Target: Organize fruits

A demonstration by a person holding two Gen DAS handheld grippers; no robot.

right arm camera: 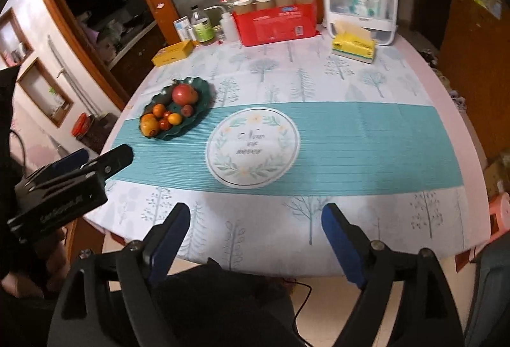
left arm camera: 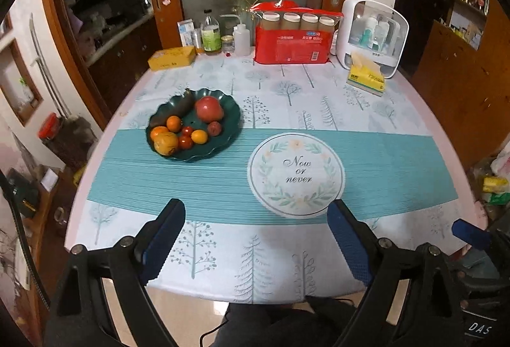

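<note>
While both hand-held grippers hang above the near edge of the tabletop [left arm camera: 398, 111], neither one holds anything. The left hand-held gripper [left arm camera: 256, 238] has its blue-padded fingers spread wide apart, with only the tree-patterned cloth showing between them. The right hand-held gripper [right arm camera: 255, 242] is likewise spread apart and empty.

All the fruit sits together in a dark green scalloped plate [left arm camera: 229, 120] on the left part of the tabletop, partly over the teal band of the cloth. In it lie a large red fruit [left arm camera: 209, 108], several small oranges [left arm camera: 174, 123], small red tomatoes [left arm camera: 185, 141], a bigger yellow-orange fruit [left arm camera: 165, 143] at the near rim, and a dark long fruit [left arm camera: 177, 106] at the far side. A round "Now or never" print [left arm camera: 296, 173] lies to the right of the plate. Along the far edge stand bottles [left arm camera: 211, 34], a red package [left arm camera: 291, 42], a white organizer box [left arm camera: 371, 34] and a yellow tissue pack [left arm camera: 366, 76].
</note>
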